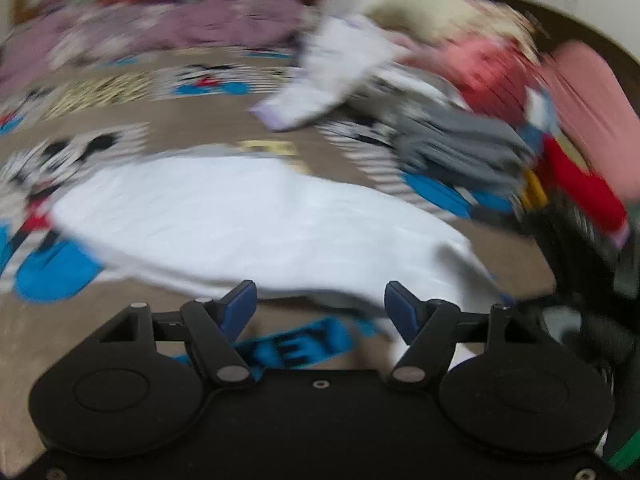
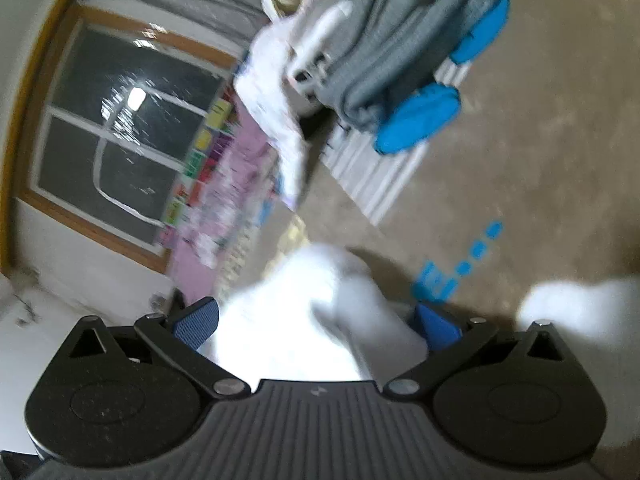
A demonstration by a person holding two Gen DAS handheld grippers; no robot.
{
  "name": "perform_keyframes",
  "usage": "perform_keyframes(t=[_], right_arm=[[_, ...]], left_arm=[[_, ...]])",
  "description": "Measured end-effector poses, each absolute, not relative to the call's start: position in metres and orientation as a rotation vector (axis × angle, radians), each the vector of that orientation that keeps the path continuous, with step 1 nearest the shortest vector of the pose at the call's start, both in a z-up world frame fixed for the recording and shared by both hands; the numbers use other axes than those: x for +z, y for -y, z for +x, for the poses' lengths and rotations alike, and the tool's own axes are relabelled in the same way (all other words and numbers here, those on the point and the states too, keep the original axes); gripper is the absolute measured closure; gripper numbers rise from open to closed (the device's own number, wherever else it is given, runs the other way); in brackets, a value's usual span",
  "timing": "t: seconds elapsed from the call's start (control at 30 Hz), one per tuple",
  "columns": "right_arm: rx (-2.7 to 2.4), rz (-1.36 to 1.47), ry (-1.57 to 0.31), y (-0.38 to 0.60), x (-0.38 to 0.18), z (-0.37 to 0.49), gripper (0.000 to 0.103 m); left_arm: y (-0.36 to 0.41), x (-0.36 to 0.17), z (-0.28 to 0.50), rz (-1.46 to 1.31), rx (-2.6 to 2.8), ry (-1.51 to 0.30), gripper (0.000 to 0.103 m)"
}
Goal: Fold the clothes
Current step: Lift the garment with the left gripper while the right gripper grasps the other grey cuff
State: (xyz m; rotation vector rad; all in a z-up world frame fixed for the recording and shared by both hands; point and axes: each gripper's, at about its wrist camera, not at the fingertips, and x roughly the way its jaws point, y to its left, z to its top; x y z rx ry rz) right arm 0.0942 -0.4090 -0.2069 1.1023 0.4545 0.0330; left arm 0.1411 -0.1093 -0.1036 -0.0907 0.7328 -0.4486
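A white garment lies spread on the tan cartoon-print rug. My left gripper is open, its blue pads just in front of the garment's near edge, holding nothing. In the right wrist view the same white cloth bunches between the blue pads of my right gripper, whose jaws stand wide apart around it. Both views are blurred by motion.
A heap of clothes sits at the right: a grey item, a white one, pink and red ones, cream on top. The grey item also shows in the right wrist view. A window and pink bedding lie beyond.
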Motion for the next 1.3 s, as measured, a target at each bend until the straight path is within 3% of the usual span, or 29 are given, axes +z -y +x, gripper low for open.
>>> perform_keyframes(t=[0.4,0.77,0.9,0.97,1.0,1.03,1.13,1.2,1.3], right_arm=[[0.037,0.948,-0.507,0.395,-0.206,0.096,0.000],[0.015,0.846,-0.492,0.384,-0.204,0.105,0.001],[0.001,0.848,-0.474,0.385,-0.205,0.104,0.009],[-0.007,0.825,-0.474,0.382,-0.204,0.105,0.020],[-0.012,0.814,-0.480,0.381,-0.204,0.106,0.025],[-0.020,0.798,-0.482,0.379,-0.204,0.107,0.026],[-0.027,0.736,-0.493,0.373,-0.201,0.108,0.041],[-0.017,0.709,-0.499,0.369,-0.199,0.110,0.058],[0.002,0.689,-0.494,0.365,-0.195,0.111,0.067]], left_arm=[[-0.029,-0.152,0.197,-0.617,-0.234,-0.778,0.033],[-0.058,-0.172,0.268,-0.860,-0.287,-0.783,0.033],[-0.061,-0.174,0.287,-0.853,-0.296,-0.772,0.040],[-0.061,-0.175,0.294,-0.840,-0.286,-0.775,0.057],[-0.061,-0.176,0.298,-0.834,-0.280,-0.776,0.075],[-0.063,-0.178,0.299,-0.836,-0.278,-0.776,0.081],[-0.066,-0.172,0.294,-0.826,-0.288,-0.743,0.086],[-0.066,-0.163,0.287,-0.798,-0.300,-0.709,0.088],[-0.069,-0.145,0.273,-0.745,-0.306,-0.645,0.089]])
